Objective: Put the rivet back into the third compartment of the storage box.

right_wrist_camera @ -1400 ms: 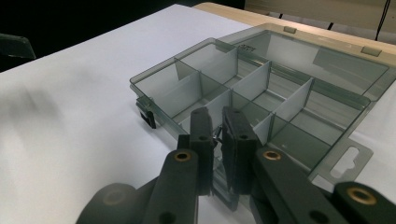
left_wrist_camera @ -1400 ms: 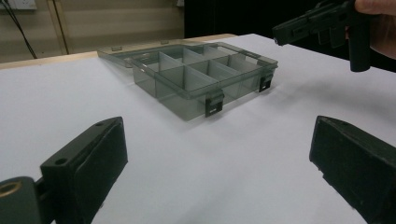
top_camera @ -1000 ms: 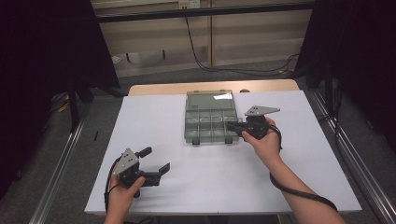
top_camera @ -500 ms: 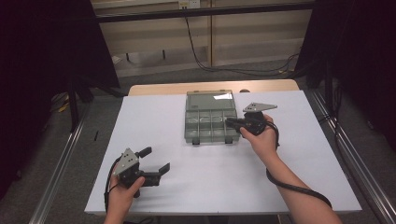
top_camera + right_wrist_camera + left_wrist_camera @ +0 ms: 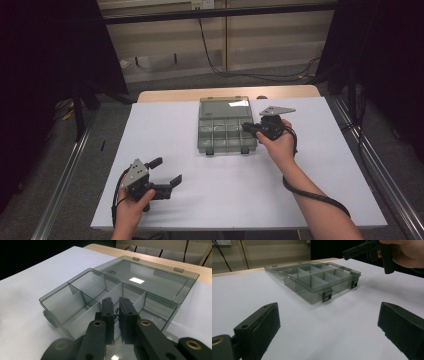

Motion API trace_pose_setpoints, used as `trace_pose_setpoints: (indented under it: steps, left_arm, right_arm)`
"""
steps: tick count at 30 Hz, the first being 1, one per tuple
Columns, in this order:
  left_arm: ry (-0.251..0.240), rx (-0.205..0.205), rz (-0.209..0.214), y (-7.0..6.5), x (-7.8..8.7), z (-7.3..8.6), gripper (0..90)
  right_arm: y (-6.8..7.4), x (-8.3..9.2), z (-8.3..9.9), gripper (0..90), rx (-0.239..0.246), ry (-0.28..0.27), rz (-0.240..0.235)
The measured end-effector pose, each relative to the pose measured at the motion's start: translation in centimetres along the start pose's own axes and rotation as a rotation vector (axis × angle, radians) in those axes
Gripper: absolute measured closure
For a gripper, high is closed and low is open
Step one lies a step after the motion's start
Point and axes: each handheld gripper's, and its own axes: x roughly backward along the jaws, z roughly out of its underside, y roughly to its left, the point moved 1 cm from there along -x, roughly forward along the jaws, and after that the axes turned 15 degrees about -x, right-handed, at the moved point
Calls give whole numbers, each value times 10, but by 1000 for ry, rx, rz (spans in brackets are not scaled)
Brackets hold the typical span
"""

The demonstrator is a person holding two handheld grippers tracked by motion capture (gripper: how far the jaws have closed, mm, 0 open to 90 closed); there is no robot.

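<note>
The open compartment box lies near the desk's far edge. The right gripper, jaws nearly together, is held over its right compartments, a small dark item seen between the jaws. The left gripper, jaws apart, is held near the front-left corner.

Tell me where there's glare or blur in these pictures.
Right gripper view: a bright white glare patch on the open lid of the plastic box, and the right tool looks soft up close. High view: the same lid glints; the surroundings are dark. Left gripper view: the left tool's jaws are slightly blurred.

glossy smoky clear-plastic organiser box, matt white table
</note>
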Motion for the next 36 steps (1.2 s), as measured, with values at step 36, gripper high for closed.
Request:
trace_pose_setpoints:
  steps: [36]
  left_arm:
    - [5,-3,7,1,0,1,42]
  right_arm:
    - [7,-44,-13,836,7,40,60]
